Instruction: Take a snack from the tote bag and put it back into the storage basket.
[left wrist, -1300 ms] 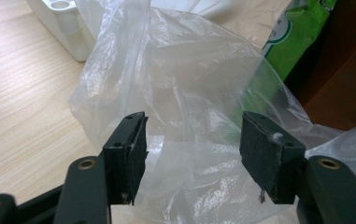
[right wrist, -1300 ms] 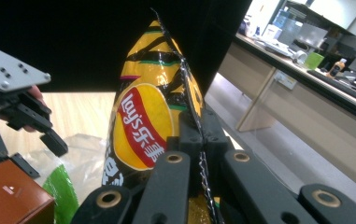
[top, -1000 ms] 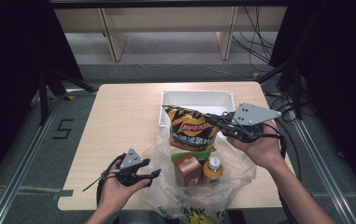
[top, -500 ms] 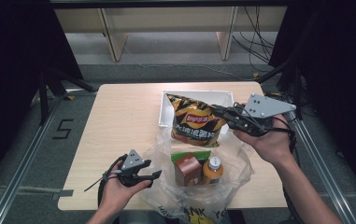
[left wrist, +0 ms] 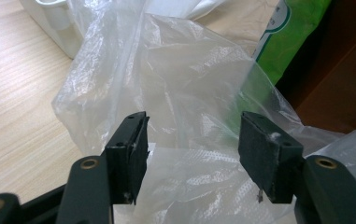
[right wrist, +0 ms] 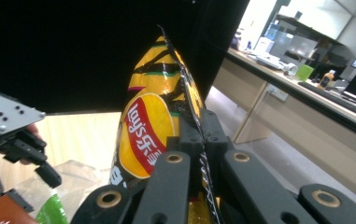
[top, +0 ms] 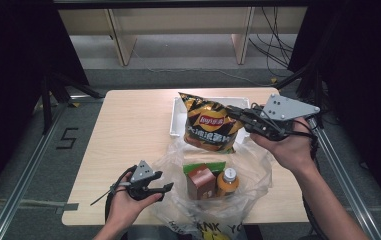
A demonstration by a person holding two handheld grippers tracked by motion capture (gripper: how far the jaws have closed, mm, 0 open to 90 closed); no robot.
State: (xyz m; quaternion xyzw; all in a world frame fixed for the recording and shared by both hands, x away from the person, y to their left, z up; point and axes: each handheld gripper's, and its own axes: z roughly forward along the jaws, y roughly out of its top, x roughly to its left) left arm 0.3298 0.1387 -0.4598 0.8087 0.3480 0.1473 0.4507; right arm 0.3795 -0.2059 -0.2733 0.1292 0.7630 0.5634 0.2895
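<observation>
A yellow and black chip bag (top: 209,125) hangs in the air above the white tray (top: 178,117), over the far rim of the clear plastic bag (top: 258,170). My right gripper (top: 233,112) is shut on the chip bag's right edge seam; in the right gripper view the jaws (right wrist: 199,135) pinch that crimped seam of the chip bag (right wrist: 152,126). My left gripper (top: 164,181) rests near the table's front edge, open, beside the plastic bag's left side. In the left gripper view its jaws (left wrist: 192,140) stand apart with plastic bag film (left wrist: 185,93) in front of them.
Inside the plastic bag stand a brown carton (top: 200,181), an orange bottle (top: 227,181) and a green pack (top: 203,166). The wooden table (top: 128,130) has bare room on its left half. Dark frames and rails flank the table.
My right gripper has lifted the chip bag and carried it slightly right and away, over the tray. The left gripper has stayed where it was.
</observation>
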